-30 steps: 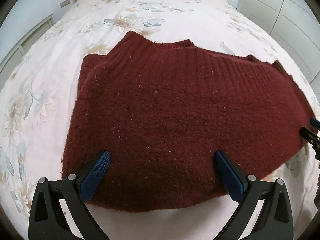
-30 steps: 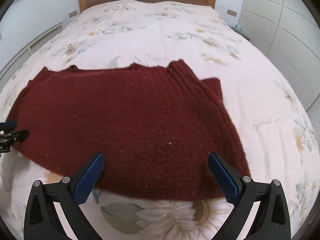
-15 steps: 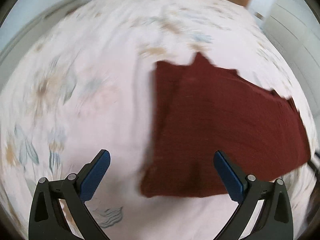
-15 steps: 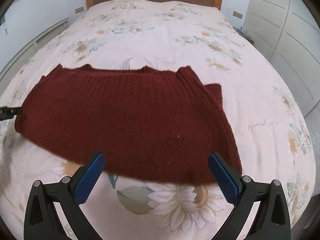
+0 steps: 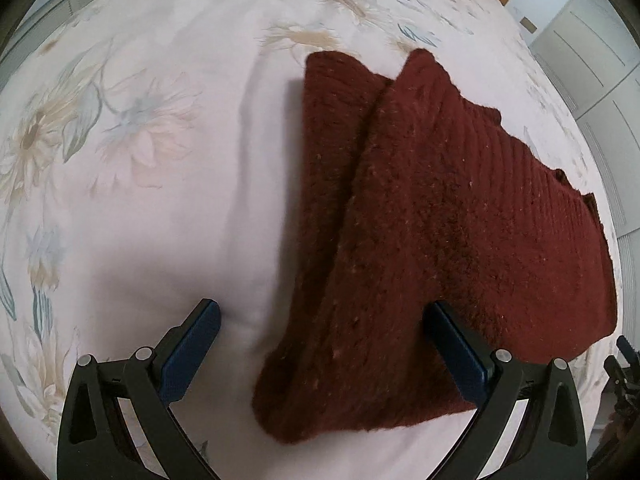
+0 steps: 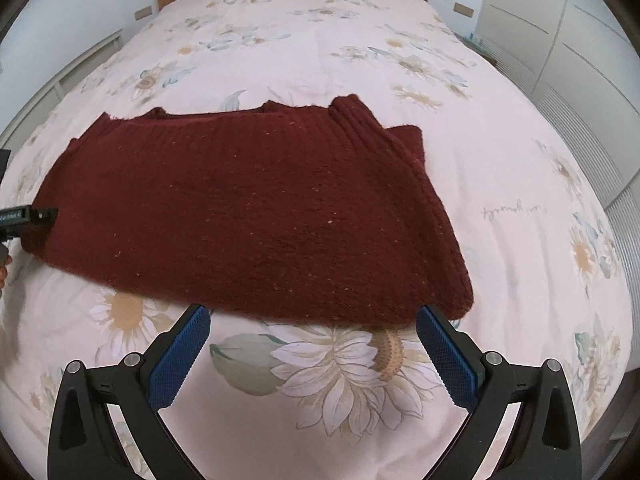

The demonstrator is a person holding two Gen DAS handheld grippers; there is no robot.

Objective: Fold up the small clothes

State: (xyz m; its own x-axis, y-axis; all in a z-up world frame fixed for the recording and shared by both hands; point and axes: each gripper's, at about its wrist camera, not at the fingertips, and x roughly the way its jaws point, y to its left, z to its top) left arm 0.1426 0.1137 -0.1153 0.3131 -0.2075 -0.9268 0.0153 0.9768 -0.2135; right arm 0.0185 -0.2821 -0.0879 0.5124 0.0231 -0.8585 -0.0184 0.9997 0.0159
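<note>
Left gripper: jaws spread wide, nothing between them, poised over the sweater's left edge.
Sweater: dark red knit, folded, lying flat on the bed's floral cover.
Right gripper: jaws wide apart, empty, just short of the sweater's near edge.
Writing: cursive script printed on the cover right of the sweater, upside down, unreadable.

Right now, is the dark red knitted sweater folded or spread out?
Folded: the dark red knitted sweater lies doubled in layers, edges stacked, on the bed.
</note>
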